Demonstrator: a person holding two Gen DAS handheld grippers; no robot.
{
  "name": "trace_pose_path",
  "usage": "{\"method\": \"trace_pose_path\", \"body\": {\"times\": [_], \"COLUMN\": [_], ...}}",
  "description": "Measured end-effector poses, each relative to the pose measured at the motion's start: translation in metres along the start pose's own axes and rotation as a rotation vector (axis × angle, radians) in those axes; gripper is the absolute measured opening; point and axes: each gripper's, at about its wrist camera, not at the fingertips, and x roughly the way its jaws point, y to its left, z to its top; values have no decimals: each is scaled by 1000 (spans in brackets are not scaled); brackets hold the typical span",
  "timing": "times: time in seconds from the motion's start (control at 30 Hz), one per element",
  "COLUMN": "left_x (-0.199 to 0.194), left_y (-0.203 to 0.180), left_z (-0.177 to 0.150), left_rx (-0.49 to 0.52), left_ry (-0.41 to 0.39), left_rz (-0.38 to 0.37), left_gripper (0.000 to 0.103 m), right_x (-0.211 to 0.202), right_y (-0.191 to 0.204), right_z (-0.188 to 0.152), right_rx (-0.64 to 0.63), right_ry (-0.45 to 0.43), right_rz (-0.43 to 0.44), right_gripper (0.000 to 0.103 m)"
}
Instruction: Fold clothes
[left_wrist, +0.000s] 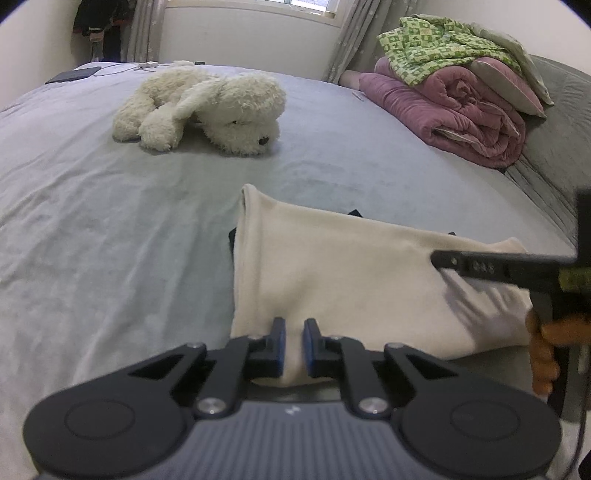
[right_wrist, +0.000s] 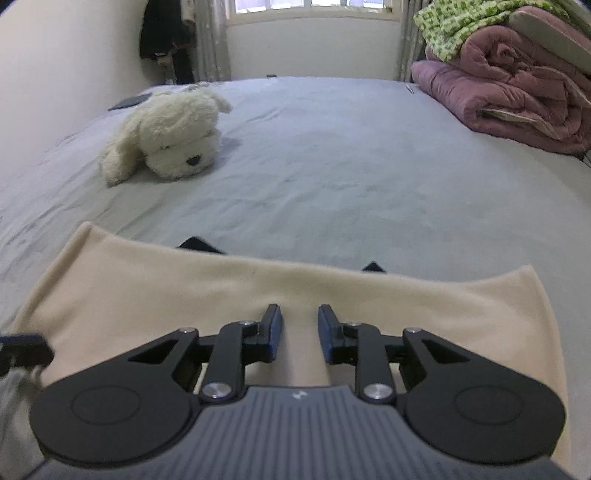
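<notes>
A cream garment (left_wrist: 351, 280) lies folded on the grey bed sheet (left_wrist: 110, 221), with dark corners of another cloth (right_wrist: 199, 245) peeking out from under its far edge. My left gripper (left_wrist: 293, 345) is at the garment's near left edge, its blue pads nearly together with a strip of the cream cloth pinched between them. From the right, blurred, my right gripper (left_wrist: 443, 262) reaches in over the garment's right part. In the right wrist view the right gripper (right_wrist: 300, 330) stands open just above the cream garment (right_wrist: 258, 295), pads apart and pressing on nothing.
A white plush dog (left_wrist: 207, 110) lies on the bed beyond the garment. A rolled mauve quilt (left_wrist: 454, 110) with a green patterned cloth (left_wrist: 436, 48) on top sits at the far right. A person's hand (left_wrist: 546, 354) holds the right gripper's handle. A dark flat device (left_wrist: 74, 74) lies far left.
</notes>
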Motion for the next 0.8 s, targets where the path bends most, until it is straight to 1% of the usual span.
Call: {"method": "trace_pose_path", "body": {"times": [0.07,0.17,0.27,0.3,0.37,0.47,0.57,0.7,0.8], "left_x": [-1,-1,-1,-2,-5,-5,0,2,-1], "left_y": [0,3,10,13,17,16,19,20,19], "left_z": [0,1,3,4,6,6,3,3,5], "left_rx": [-2,-11,-44,-61,-77,-56,-49,-47,-31], "left_ry": [0,2,-3,-10,-36,-75,-83,-88,-105], "left_rz": [-2,-10,-28,-37,-45,-34,-39,-38,-24], "left_gripper": [11,11,10,10,10,10,10,10,10], "right_x": [9,18,21,19,11,5,9,-13,-37], "right_y": [-1,-1,-7,-8,0,23,37,19,4], "right_z": [6,13,19,20,18,9,-5,-15,-22], "right_rx": [2,-2,60,88,85,-9,-73,-32,-59], "right_ry": [18,21,14,4,-30,-62,-43,-65,-81], "right_rz": [-13,-47,-88,-89,-55,4,-8,3,-5], "right_gripper": [26,20,17,17,25,25,25,26,29]}}
